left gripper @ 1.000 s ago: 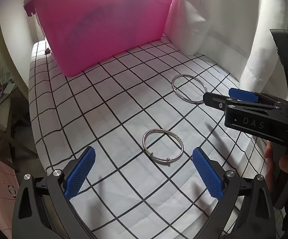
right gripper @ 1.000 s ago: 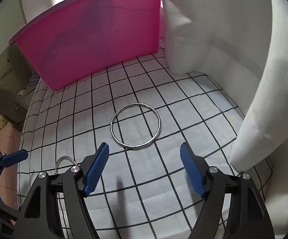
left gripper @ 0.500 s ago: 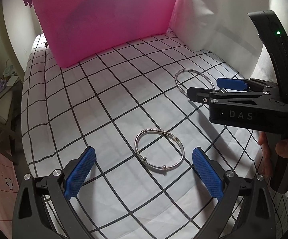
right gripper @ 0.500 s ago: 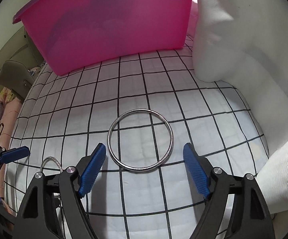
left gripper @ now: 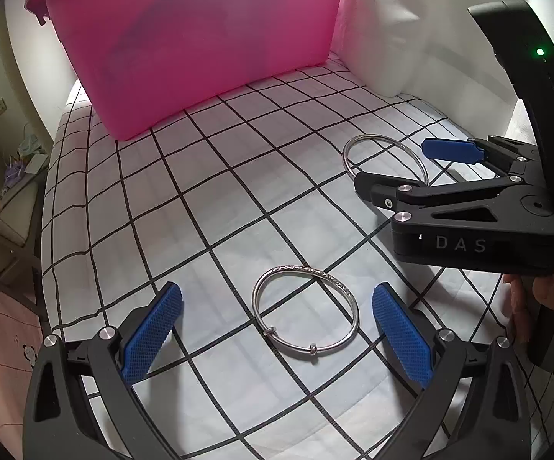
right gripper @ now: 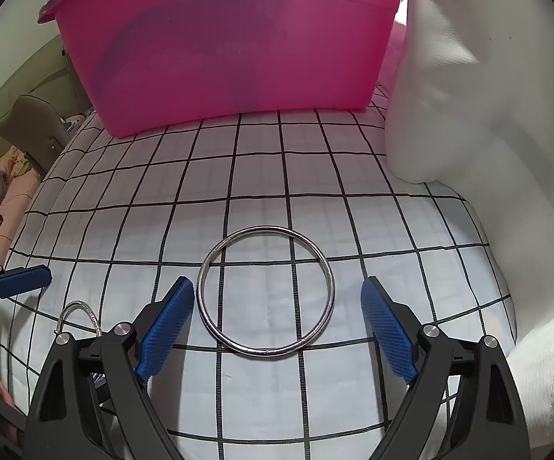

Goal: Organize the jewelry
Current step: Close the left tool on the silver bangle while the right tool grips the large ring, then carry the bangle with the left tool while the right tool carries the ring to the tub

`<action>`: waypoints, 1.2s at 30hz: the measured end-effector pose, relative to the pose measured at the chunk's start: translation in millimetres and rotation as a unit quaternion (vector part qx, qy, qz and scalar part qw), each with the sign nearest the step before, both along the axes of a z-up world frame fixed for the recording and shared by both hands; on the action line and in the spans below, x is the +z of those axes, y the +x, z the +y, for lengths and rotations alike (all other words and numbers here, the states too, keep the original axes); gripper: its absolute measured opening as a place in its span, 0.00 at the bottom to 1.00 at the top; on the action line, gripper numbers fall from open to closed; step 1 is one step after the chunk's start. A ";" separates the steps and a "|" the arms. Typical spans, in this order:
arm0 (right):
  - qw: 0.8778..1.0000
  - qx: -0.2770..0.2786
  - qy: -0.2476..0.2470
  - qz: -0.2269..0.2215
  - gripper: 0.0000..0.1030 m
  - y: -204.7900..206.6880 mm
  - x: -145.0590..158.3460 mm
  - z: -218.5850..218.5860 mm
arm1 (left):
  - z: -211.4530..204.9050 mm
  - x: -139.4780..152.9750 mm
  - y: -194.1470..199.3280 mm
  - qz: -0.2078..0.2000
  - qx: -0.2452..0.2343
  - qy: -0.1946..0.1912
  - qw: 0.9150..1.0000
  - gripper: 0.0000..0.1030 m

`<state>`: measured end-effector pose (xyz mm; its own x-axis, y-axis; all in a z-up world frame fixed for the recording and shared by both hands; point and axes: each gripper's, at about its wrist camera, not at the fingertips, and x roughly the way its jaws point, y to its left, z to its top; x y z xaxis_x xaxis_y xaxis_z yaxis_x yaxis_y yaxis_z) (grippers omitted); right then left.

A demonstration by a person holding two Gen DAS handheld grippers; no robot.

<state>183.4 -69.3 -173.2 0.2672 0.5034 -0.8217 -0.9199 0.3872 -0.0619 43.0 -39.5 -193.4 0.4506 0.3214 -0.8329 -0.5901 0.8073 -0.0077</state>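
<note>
**Two bangles, two grippers poised**

On the grid-checked bedcover (left gripper: 238, 176) lie two silver bangles, well apart, with a pink plastic tub (left gripper: 200, 38) standing beyond them — likely where they are meant to go. The left gripper (left gripper: 277, 329) is spread wide with its blue pads to either side of the beaded bangle (left gripper: 304, 308), touching nothing. The right gripper (right gripper: 277, 329) has just been opening its jaws and now brackets the plain bangle (right gripper: 265, 289) the same way, the ring lying flat between the pads but not pinched. Each ring sits centred ahead of its own tool, which suggests a paired pick-up — one bangle per hand. White cushions (right gripper: 468, 96) crowd the right side.
</note>
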 end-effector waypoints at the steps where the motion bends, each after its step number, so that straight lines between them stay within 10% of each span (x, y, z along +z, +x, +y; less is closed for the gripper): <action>1: 1.000 0.001 0.000 -0.001 0.82 -0.2 -0.1 0.2 | -0.6 -0.2 0.0 -0.002 0.001 0.002 1.000 0.94; 5: 1.000 0.004 -0.001 -0.001 0.81 -1.0 0.2 0.6 | -4.0 -0.1 -3.0 -0.011 -0.005 0.008 1.000 0.90; 12: 1.000 0.005 0.009 -0.006 0.68 -6.6 2.5 -1.3 | -18.4 5.9 -12.9 -0.030 -0.032 0.022 0.999 0.50; 36: 0.995 -0.078 0.068 0.011 0.68 -30.9 36.6 -22.6 | 12.2 62.1 -41.6 -0.089 -0.068 0.034 0.993 0.49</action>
